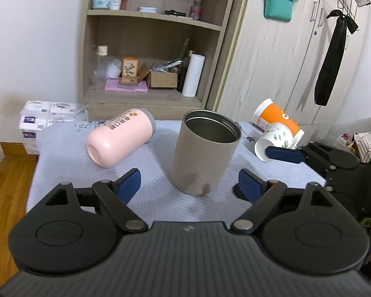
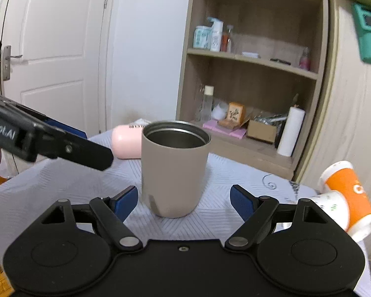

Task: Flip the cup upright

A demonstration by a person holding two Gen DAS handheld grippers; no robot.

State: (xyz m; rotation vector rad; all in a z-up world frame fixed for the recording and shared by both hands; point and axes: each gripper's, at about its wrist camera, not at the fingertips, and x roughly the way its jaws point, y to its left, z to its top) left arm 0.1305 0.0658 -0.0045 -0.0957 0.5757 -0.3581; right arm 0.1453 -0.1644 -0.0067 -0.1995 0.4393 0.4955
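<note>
A beige metal cup (image 1: 202, 153) stands upright, mouth up, on the light patterned tablecloth (image 1: 148, 208); it also shows in the right wrist view (image 2: 174, 168). My left gripper (image 1: 189, 185) is open and empty, its blue pads on either side of the cup's base and apart from it. My right gripper (image 2: 184, 199) is open and empty, just in front of the same cup. The right gripper's finger (image 1: 284, 154) shows at the right of the left wrist view. The left gripper's finger (image 2: 86, 152) reaches in from the left of the right wrist view.
A pink tumbler (image 1: 118, 139) lies on its side at the back left. An orange paper cup (image 1: 279, 120) and a white patterned paper cup (image 1: 274, 141) lie tipped at the right edge. A wooden shelf unit (image 1: 155, 49) and a wardrobe stand behind the table.
</note>
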